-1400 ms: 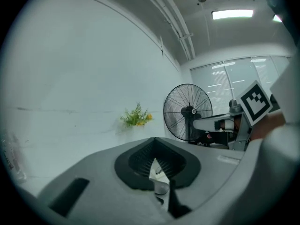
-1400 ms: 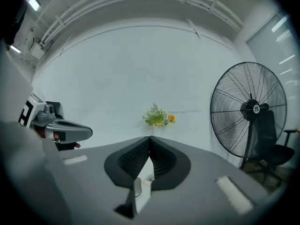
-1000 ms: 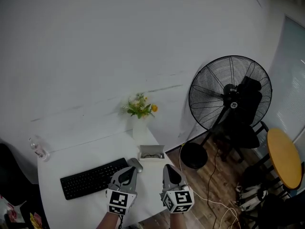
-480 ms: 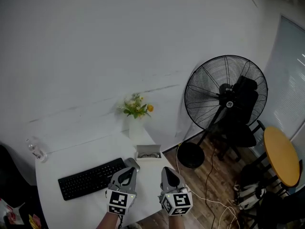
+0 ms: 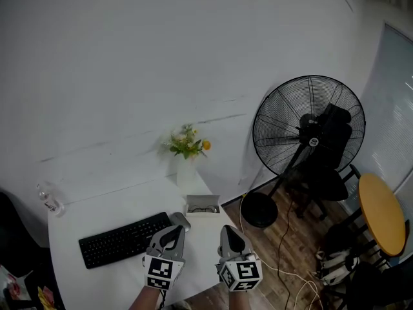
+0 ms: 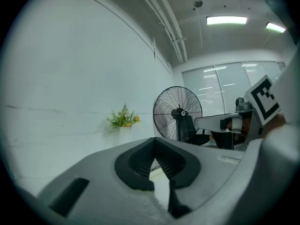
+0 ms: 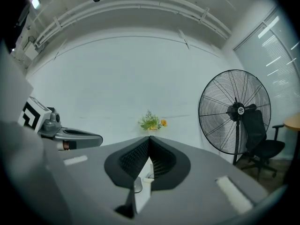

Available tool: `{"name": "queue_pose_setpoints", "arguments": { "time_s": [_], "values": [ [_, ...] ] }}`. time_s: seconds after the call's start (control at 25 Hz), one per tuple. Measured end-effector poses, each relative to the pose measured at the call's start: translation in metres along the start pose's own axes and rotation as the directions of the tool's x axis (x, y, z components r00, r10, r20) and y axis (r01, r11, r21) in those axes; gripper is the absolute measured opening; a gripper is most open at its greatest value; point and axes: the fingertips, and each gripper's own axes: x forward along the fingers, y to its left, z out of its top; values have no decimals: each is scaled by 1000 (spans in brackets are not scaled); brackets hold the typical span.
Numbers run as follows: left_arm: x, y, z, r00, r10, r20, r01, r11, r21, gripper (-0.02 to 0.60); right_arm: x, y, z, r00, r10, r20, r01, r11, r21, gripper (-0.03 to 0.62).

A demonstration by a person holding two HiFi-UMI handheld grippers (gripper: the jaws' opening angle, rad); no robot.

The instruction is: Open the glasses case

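**Head view.** L gripper [image 5: 171,230] and R gripper [image 5: 229,228] are held side by side over the near edge of the white table [image 5: 116,205]. Both pairs of jaws are pressed together at the tips, w/ nothing betw. them. The glasses case [image 5: 203,205] sits ahead of both near the table's far right edge, lid raised, just beyond the mouse [image 5: 181,221]. Keyboard [image 5: 122,239] lies to its left, flower vase [image 5: 187,170] behind.
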Motion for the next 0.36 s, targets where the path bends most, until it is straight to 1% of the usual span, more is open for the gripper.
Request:
{"name": "queue_pose_setpoints", "arguments": {
  "time_s": [0.36],
  "values": [
    [2,0,-1,1000,-3,-1,3,1000,0,8,2,-1,-1,1000,-3,4,3,1000,3,6]
  ]
}}
